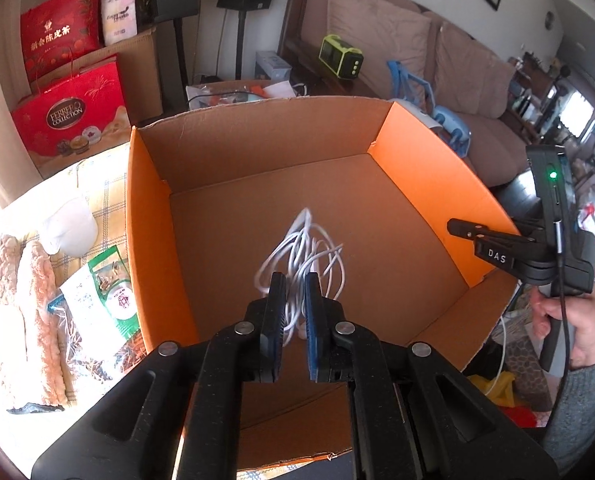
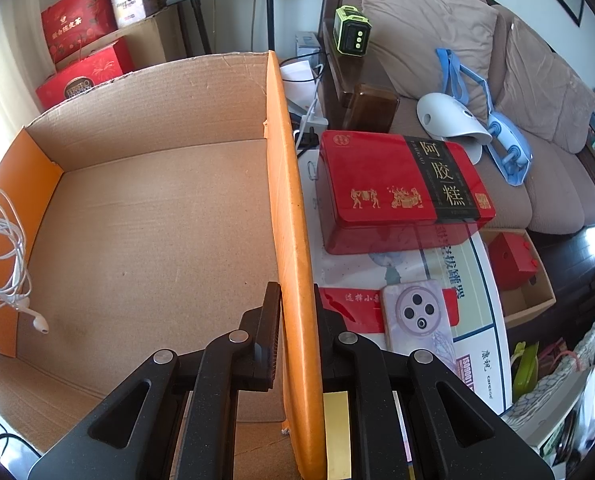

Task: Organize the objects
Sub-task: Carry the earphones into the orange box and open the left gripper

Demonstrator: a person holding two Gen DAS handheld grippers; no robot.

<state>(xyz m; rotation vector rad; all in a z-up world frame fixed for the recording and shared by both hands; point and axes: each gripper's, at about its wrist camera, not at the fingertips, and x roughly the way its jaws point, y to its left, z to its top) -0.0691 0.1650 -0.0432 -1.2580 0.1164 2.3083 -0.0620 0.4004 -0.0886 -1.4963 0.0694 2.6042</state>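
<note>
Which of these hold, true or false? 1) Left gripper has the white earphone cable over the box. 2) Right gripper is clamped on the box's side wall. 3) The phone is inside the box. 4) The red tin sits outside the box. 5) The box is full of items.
1) True. The white earphone cable hangs between the left gripper fingers, above the floor of the cardboard box.
2) True. The right gripper straddles the orange side wall, jaws closed on it.
3) False. The phone lies outside the wall, on printed packaging.
4) True. The red tin sits outside, beyond the phone.
5) False. Apart from the cable, the box shows bare cardboard.
</note>
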